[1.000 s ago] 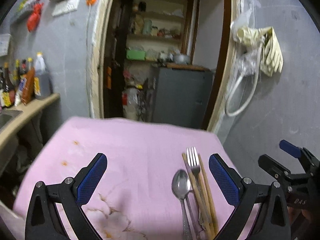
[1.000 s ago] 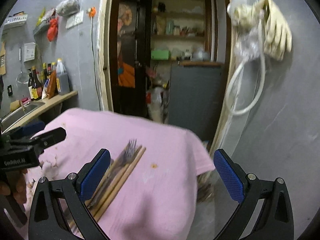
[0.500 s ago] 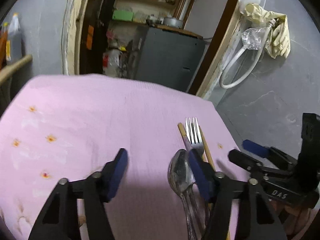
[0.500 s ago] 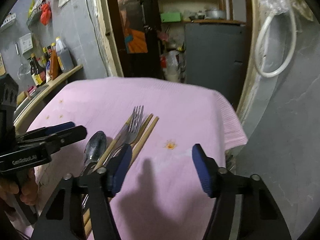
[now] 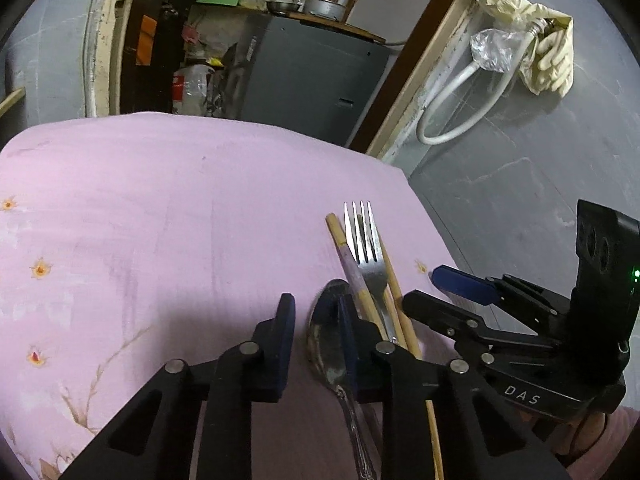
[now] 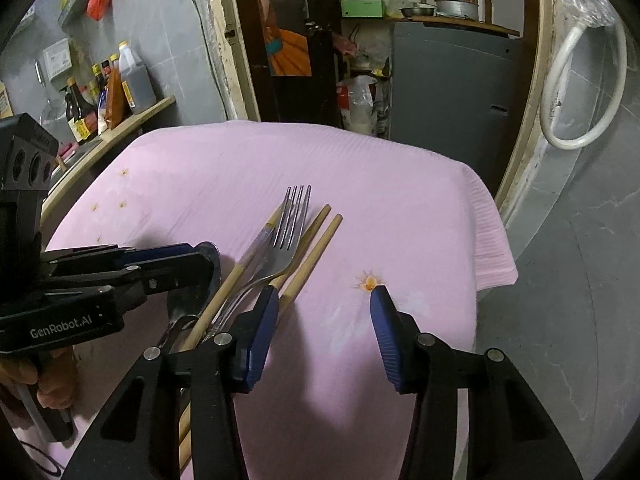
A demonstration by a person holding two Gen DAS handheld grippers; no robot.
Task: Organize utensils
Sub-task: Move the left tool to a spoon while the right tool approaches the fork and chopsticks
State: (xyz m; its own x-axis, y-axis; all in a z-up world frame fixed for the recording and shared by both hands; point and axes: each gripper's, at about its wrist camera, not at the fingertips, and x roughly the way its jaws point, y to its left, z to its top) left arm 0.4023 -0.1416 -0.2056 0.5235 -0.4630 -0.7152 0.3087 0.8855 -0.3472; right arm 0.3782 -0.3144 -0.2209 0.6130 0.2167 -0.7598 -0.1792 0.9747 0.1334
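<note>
A pink tablecloth (image 6: 400,200) is spread over a table, with its right edge draping down near the utensils; wide bare cloth is seen to their left and beyond them. One fork (image 6: 288,236), one spoon (image 5: 330,336) and three chopsticks (image 6: 316,256) are bunched together. The left gripper (image 5: 316,324) is closing, nearly shut, with nothing gripped; the spoon bowl lies just beside its right pad. The right gripper (image 6: 324,328) is closing, roughly half open, over bare cloth beside the chopsticks.
</note>
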